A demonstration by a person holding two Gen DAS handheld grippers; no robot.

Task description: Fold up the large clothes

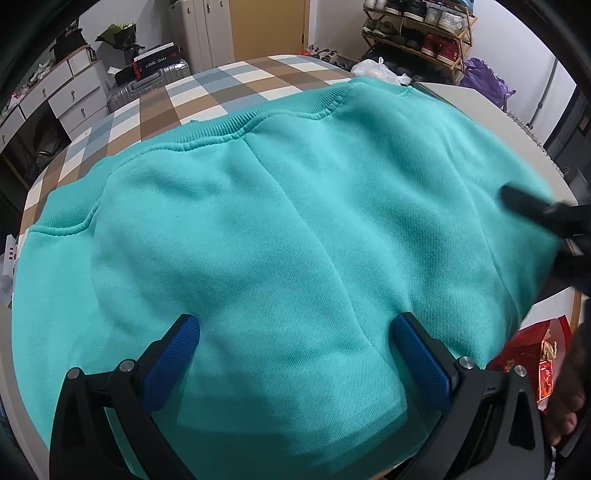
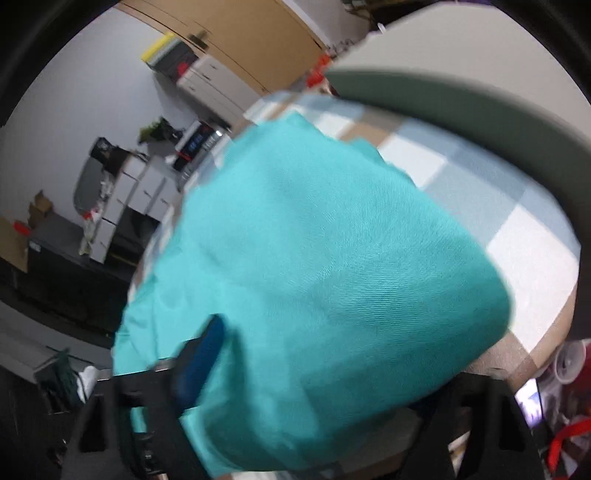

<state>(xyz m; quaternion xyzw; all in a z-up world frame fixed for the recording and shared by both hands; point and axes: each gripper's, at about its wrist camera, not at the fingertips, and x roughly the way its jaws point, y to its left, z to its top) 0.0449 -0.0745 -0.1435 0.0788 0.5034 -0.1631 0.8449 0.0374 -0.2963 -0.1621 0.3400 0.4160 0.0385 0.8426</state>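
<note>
Teal sweatshirt (image 1: pixel 280 221) spread over checked worktop (image 1: pixel 207 92), ribbed hem toward the far side. Left gripper (image 1: pixel 295 332) above near edge – fingers (image 1: pixel 173 358) wide, gripping nothing. Right gripper (image 2: pixel 314 362) blurred, draped in cloth – finger state cannot be told.

A blue, brown and white checked cloth (image 1: pixel 236 88) covers the tabletop. Beyond its far edge stand a wooden shoe rack (image 1: pixel 421 33), a silver hard-shell suitcase (image 1: pixel 147 83) and white drawer units (image 1: pixel 55 99). A purple plastic bag (image 1: pixel 484 77) sits beside the rack.
</note>
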